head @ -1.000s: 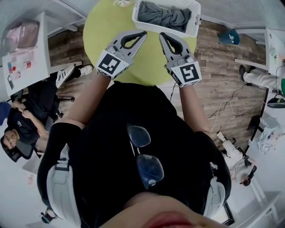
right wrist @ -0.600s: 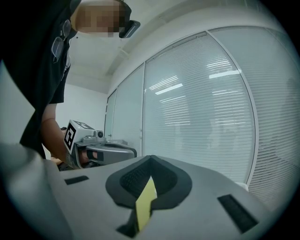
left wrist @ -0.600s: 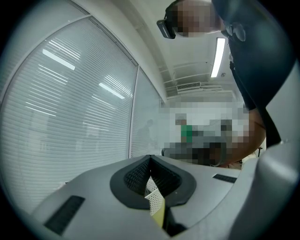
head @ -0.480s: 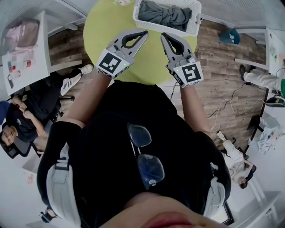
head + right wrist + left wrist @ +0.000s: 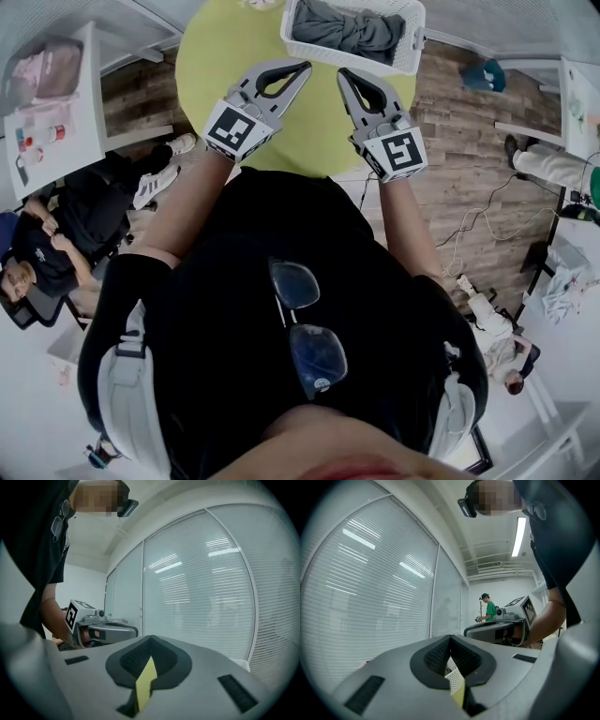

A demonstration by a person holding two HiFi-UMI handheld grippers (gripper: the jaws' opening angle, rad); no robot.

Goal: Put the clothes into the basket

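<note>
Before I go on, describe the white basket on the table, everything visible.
The basket is white, rectangular, plastic-looking, its walls perforated in a fine grid. It sits upright at the far edge of the round yellow-green table, its far side cut off by the head view's edge. Crumpled grey clothes lie inside. Nothing else visibly touches it.

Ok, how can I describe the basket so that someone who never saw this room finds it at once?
Look for the round yellow-green table that stands on the wooden floor, seen from above. At its far edge sits a white rectangular basket. Its perforated walls and the crumpled grey clothes inside set it apart from everything else around the table.
</note>
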